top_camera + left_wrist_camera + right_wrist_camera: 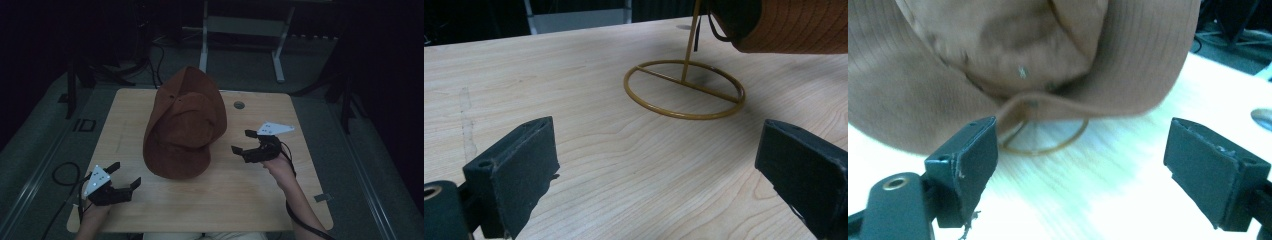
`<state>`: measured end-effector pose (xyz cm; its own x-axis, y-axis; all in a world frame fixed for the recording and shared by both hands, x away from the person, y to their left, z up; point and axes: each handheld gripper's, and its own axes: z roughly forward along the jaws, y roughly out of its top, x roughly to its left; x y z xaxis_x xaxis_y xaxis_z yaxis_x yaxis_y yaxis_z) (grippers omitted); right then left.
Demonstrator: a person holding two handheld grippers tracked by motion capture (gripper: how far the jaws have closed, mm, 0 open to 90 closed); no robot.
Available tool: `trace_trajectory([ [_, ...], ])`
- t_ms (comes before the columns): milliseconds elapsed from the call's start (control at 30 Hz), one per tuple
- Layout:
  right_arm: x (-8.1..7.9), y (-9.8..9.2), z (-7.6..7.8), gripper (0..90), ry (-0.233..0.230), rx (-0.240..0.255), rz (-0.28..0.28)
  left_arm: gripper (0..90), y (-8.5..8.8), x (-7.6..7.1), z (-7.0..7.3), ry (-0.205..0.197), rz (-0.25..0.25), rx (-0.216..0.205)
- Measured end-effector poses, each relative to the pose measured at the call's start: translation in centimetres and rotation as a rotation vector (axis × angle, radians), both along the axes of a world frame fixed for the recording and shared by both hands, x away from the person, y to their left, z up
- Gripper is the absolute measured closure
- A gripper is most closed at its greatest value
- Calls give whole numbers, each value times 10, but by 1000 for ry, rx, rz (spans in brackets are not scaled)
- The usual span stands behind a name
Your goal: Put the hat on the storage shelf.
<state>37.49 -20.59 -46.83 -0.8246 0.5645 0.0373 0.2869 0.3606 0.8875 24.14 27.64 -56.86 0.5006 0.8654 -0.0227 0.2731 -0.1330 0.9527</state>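
Observation:
A brown brimmed hat (185,125) hangs on a thin gold wire stand over the middle of the wooden table (240,195). The left gripper view shows the stand's round base ring (684,83) flat on the wood, with the hat's brim (794,30) above it. My left gripper (126,174) rests near the table's front left corner, open and empty (654,170). My right gripper (241,141) is just right of the hat, level with its brim, open with nothing between its jaws (1083,165). Its view faces the hat's underside (998,60) and the ring (1048,149).
A round cable port (239,105) sits in the tabletop behind the hat on the right. A white desk frame (240,30) stands beyond the far edge. A cable (62,172) loops on the floor at the left. Bare wood lies between the grippers.

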Motion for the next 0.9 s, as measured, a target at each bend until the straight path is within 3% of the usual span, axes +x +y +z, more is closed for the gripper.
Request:
trace_trajectory([
  [567, -10, -31, -46, 142, 44, -26, -40, 41, 1, 2, -2, 6, 1, 5],
  [900, -21, -62, -71, 142, 84, -45, -83, 41, 1, 2, -2, 6, 2, 6],
])
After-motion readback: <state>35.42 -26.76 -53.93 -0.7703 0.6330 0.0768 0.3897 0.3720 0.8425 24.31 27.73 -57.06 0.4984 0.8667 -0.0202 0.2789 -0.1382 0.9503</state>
